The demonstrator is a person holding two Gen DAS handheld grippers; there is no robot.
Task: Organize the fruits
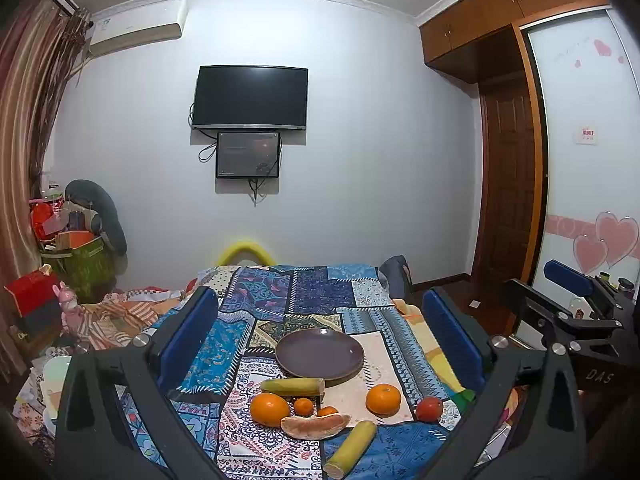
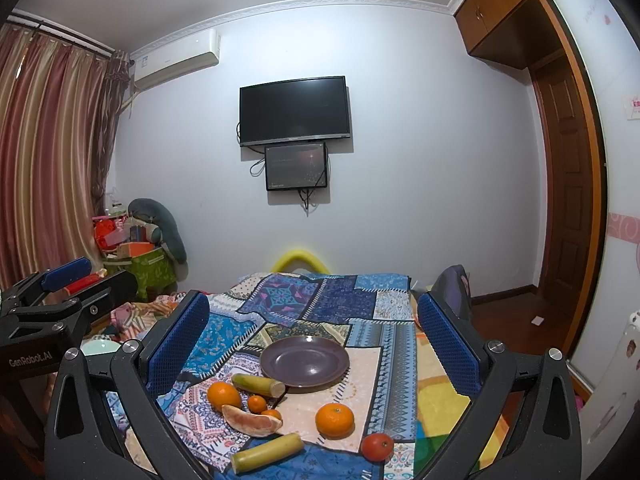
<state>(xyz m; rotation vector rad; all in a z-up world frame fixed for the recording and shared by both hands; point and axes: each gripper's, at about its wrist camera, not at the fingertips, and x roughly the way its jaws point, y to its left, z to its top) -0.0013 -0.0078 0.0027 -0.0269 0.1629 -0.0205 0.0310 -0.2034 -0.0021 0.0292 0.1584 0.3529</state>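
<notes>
So basically nothing's sorted yet: the purple plate (image 1: 320, 354) mid-bed sits bare, all the fruit (image 2: 335, 420) is scattered on the quilt toward the bed's near edge, and my left gripper (image 1: 320, 344) and right gripper (image 2: 312, 344) hover with jaws wide apart, holding nothing.

Small orange (image 1: 327, 411) half hidden behind the peeled segment (image 1: 315, 426); sticker (image 1: 587, 135) text unreadable.

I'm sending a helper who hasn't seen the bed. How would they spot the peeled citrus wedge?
Find the purple plate on the patchwork cloth. Nearer than it, among the oranges, lies the citrus wedge, just behind the near sugarcane piece. It alone is peeled: a pale pinkish crescent.
</notes>
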